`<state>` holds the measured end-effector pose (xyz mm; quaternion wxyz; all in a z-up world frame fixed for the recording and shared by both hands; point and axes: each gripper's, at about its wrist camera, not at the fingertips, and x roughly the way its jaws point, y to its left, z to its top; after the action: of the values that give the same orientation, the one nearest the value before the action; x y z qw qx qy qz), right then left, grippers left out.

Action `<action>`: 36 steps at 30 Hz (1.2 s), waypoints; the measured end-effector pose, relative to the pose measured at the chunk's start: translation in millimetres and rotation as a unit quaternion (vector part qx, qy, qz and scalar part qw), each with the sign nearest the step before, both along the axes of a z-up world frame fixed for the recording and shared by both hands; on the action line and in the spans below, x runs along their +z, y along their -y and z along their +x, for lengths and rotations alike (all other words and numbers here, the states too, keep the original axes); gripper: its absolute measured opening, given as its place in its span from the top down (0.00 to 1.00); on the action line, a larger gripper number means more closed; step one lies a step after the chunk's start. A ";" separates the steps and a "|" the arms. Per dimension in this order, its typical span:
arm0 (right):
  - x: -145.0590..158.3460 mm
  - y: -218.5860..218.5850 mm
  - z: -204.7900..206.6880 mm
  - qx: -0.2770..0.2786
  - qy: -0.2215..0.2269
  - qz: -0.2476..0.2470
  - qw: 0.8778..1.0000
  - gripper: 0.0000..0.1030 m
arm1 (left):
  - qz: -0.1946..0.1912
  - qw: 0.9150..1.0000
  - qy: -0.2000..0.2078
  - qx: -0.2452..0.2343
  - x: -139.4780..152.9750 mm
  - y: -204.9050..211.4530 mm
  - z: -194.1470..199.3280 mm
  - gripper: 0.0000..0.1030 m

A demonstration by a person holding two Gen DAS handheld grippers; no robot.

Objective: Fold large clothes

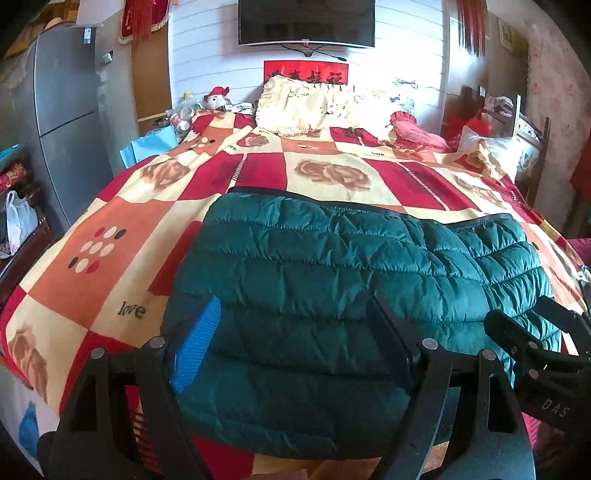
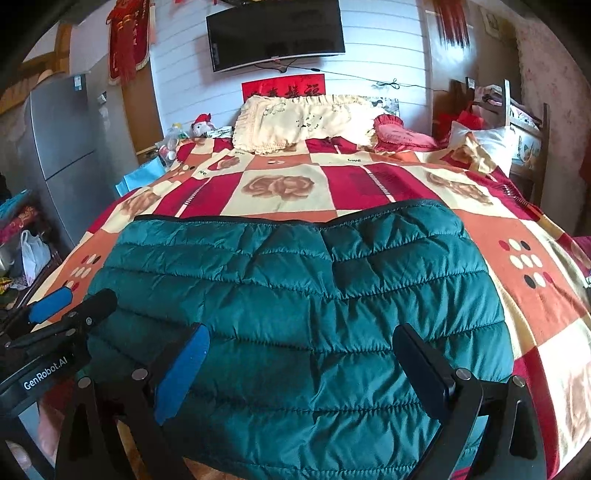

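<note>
A dark green quilted puffer jacket [image 1: 332, 280] lies folded into a wide block on the bed, near its front edge; it also shows in the right wrist view [image 2: 295, 295]. My left gripper [image 1: 295, 332] is open, its fingers spread over the jacket's near left part, holding nothing. My right gripper [image 2: 299, 354] is open over the jacket's near middle, empty. The right gripper shows at the right edge of the left wrist view [image 1: 535, 325]. The left gripper shows at the left of the right wrist view [image 2: 74, 302].
The bed carries a red, orange and cream checked blanket [image 1: 122, 236] with pillows [image 1: 314, 107] at the head. A grey fridge [image 1: 70, 110] stands at the left, a TV [image 1: 306, 22] hangs on the far wall, and a wooden chair [image 1: 517, 122] stands at the right.
</note>
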<state>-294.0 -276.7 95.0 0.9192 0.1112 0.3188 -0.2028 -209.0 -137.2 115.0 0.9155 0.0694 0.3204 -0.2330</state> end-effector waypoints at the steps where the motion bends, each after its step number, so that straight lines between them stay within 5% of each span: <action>1: -0.1 -0.2 0.0 0.000 0.000 0.001 1.000 0.04 | -0.001 1.000 0.000 -0.002 -0.2 0.7 -0.2 0.21; 36: 2.5 -4.3 0.9 0.002 -0.005 0.002 1.000 0.04 | -0.006 1.000 -0.005 -0.010 0.5 2.3 -5.2 0.21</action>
<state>-293.1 -272.4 97.5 0.9179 0.1114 0.3235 -0.2011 -214.2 -139.5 115.4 0.9121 0.0660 0.3226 -0.2441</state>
